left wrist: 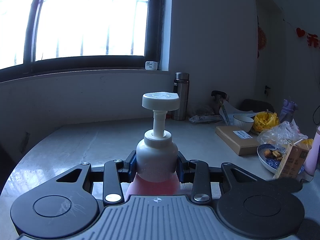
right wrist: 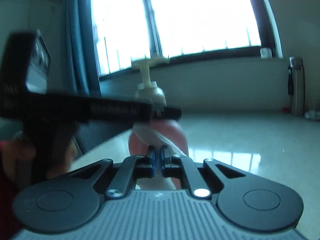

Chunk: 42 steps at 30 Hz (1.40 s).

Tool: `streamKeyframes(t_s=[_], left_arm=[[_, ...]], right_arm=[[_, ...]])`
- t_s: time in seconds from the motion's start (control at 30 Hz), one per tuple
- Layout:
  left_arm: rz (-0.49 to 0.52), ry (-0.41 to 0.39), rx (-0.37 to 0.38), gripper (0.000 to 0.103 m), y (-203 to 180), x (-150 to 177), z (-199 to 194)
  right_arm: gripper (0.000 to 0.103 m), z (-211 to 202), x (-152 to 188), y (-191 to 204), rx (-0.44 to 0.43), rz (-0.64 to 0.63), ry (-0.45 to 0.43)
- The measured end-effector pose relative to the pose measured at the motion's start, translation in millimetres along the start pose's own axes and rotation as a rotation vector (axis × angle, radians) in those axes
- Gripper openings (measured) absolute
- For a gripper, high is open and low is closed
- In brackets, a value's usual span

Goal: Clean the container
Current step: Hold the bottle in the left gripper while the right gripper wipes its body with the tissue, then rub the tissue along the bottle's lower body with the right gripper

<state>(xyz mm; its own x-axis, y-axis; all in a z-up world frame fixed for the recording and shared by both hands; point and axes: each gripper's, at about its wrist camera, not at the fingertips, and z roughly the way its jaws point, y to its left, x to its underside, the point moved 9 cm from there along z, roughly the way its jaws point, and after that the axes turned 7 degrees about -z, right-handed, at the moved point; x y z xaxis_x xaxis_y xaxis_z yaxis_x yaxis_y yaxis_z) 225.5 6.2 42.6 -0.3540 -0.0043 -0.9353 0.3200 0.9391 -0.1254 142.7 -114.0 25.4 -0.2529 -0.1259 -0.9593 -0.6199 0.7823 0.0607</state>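
A pump bottle with a white top, a flat pump head and pink liquid below stands upright above the grey table. My left gripper is shut on its shoulder, one blue pad on each side. In the right wrist view the same bottle is just ahead and blurred. The left gripper crosses it as a black bar, held by a person's hand. My right gripper is shut on a white wipe that lies against the bottle's pink lower part.
A steel flask stands by the wall under the window. At the right of the table are a white bowl, a cardboard box, a blue plate of food, a carton and bags.
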Motion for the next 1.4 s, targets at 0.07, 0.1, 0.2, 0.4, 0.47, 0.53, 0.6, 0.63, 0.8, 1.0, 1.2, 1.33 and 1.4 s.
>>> streamKeyframes(t_s=[0.07, 0.1, 0.2, 0.4, 0.47, 0.53, 0.6, 0.63, 0.8, 1.0, 1.2, 1.33, 1.4], left_arm=[[-0.006, 0.002, 0.003, 0.038, 1, 0, 0], [-0.007, 0.001, 0.0, 0.038, 2, 0, 0], [-0.006, 0.0, -0.006, 0.038, 4, -1, -1], [-0.008, -0.001, -0.007, 0.038, 6, -1, -1], [-0.005, 0.0, -0.006, 0.038, 5, -1, -1], [-0.005, 0.001, -0.005, 0.038, 6, -2, -1], [-0.007, 0.0, -0.005, 0.038, 6, -1, -1], [-0.006, 0.001, -0.005, 0.038, 6, -2, -1], [0.004, 0.001, -0.003, 0.038, 3, -1, -1], [0.004, 0.0, -0.006, 0.038, 4, 0, -1], [-0.004, 0.003, -0.011, 0.038, 8, 0, -1], [-0.005, 0.005, -0.008, 0.038, 9, 0, -2], [-0.005, 0.005, -0.008, 0.038, 9, -1, -2]], right_arm=[[0.006, 9, 9, -1, -0.005, 0.003, 0.046], [0.006, 15, 13, -3, -0.008, 0.007, 0.068], [0.006, 26, 32, -2, -0.006, 0.007, 0.15], [0.006, 47, 52, -1, 0.004, -0.005, 0.278], [0.006, 48, 52, -2, 0.005, -0.005, 0.285], [0.006, 42, 44, -3, 0.002, 0.007, 0.238], [0.006, 33, 29, -9, 0.0, 0.023, 0.156], [0.006, 32, 20, -16, 0.001, 0.032, 0.111], [0.006, 2, -9, -16, -0.009, 0.058, -0.079], [0.006, 14, 8, -17, 0.012, 0.069, 0.019], [0.006, 31, 38, -13, 0.014, 0.082, 0.184], [0.006, 44, 57, -10, 0.007, 0.084, 0.269], [0.006, 46, 60, -10, 0.007, 0.091, 0.288]])
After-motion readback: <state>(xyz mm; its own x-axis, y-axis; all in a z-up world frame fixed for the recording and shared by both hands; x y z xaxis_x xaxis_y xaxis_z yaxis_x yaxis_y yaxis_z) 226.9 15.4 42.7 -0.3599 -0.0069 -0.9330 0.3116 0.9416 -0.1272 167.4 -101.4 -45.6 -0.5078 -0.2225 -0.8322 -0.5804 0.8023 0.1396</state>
